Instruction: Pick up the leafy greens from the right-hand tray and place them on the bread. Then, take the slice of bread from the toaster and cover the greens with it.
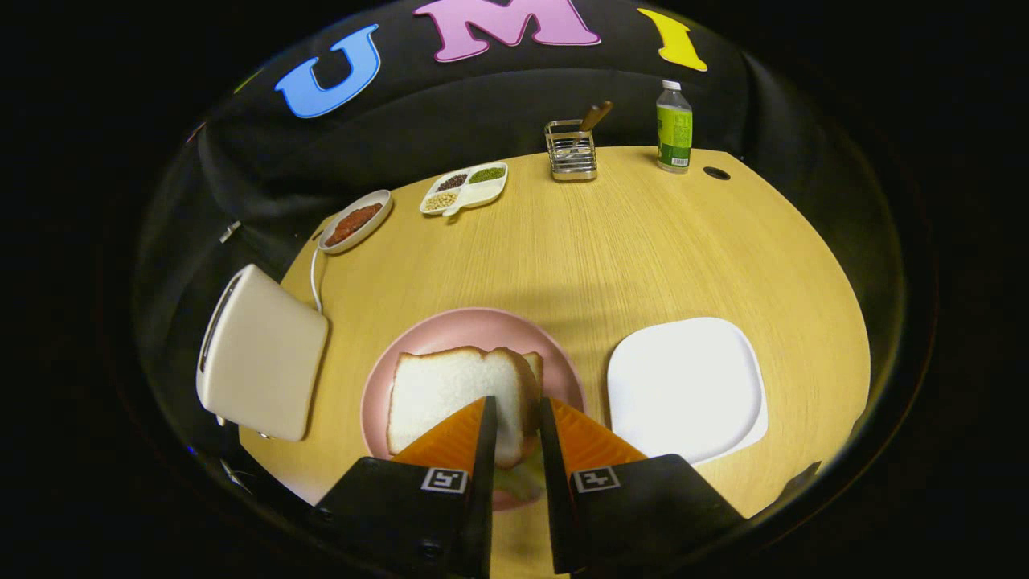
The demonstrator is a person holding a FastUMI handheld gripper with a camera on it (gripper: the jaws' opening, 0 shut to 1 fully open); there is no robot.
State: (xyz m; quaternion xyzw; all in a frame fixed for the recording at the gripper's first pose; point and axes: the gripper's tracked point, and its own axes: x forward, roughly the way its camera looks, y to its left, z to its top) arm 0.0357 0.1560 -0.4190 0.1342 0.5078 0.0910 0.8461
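My gripper [516,402] is shut on the near edge of a white slice of bread [450,394], which lies tilted over the pink plate [466,326]. Under it, a bit of pale leafy greens [518,482] shows between my fingers. The corner of a lower bread slice [534,366] peeks out behind the top one. The cream toaster [261,358] stands to the left of the plate, its slot facing away to the left. The white square tray [683,386] sits to the right of the plate with nothing on it.
At the back of the wooden table [627,249] are an oval dish of red sauce [354,221], a divided dish of beans [465,189], a wire utensil holder [571,153] and a green-labelled bottle [674,129]. The toaster's white cord [313,277] runs back along the left edge.
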